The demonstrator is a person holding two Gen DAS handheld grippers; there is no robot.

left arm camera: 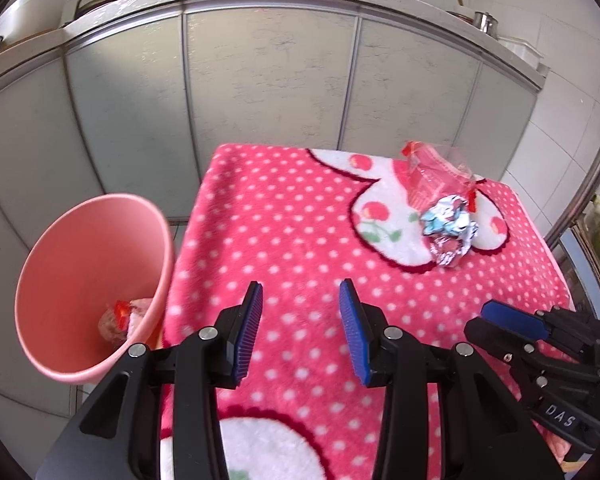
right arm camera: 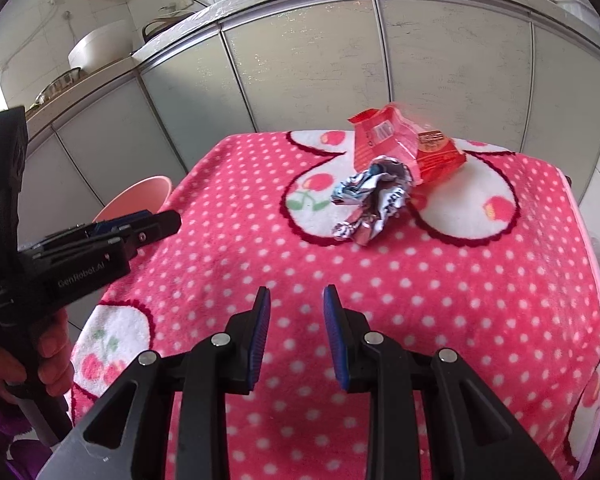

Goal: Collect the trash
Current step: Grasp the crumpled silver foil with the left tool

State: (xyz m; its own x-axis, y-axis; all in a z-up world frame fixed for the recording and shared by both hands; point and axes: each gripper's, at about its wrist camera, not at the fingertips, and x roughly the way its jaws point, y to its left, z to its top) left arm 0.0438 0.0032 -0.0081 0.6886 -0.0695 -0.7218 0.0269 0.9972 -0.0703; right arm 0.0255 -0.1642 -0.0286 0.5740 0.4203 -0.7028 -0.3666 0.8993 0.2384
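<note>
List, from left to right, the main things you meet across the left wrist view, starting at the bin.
Pink bin with trash already inside → left gripper, open over the polka-dot blanket → crumpled silver wrapper → right gripper at the lower right. The red packet overlaps the silver wrapper, so it is left out.

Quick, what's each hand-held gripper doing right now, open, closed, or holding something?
Left hand-held gripper: open, holding nothing, over the pink blanket.
Right hand-held gripper: open, holding nothing.
</note>
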